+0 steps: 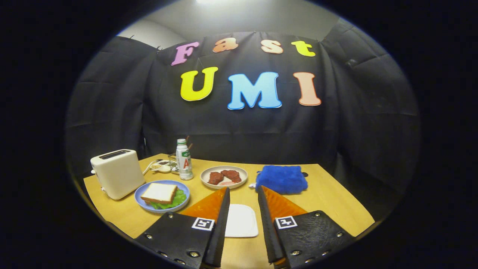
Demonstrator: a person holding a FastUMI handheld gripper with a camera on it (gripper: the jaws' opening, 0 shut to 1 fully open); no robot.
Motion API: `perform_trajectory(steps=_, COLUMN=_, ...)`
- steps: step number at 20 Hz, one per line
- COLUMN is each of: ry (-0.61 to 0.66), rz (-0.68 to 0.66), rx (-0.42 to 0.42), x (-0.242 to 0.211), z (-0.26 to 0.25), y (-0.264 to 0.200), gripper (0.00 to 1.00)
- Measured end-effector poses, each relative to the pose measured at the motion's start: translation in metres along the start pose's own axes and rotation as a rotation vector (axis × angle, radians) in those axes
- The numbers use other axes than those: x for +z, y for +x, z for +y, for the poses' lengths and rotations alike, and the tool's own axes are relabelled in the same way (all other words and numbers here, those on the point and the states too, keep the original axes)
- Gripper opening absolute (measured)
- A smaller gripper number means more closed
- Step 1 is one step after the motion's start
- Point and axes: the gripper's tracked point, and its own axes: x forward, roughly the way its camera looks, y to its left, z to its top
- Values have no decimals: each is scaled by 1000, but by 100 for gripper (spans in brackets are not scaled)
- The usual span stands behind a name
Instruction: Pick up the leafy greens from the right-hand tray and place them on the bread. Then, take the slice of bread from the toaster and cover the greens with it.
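On the blue plate, left of my fingers, a slice of bread lies on top of leafy greens, which stick out from under it with another slice beneath. The cream toaster stands further left, its slot showing no bread. My gripper hovers above the table, open, with nothing between its fingers. A white square tray lies on the table between and below the fingers, bare.
A white bottle stands behind the blue plate. A round plate with reddish meat pieces sits just beyond the fingertips. A blue fluffy cloth lies to its right. Cables and small items sit behind the toaster. The wooden table extends right.
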Motion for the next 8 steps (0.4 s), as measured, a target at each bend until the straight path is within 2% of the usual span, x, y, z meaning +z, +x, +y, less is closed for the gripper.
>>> perform_trajectory(steps=4, ry=-24, rz=-26, rx=-14, x=-8, z=-61, y=-17, gripper=45)
perform_trajectory(steps=8, ry=-155, rz=-154, rx=-152, x=1, z=-157, y=-33, gripper=45)
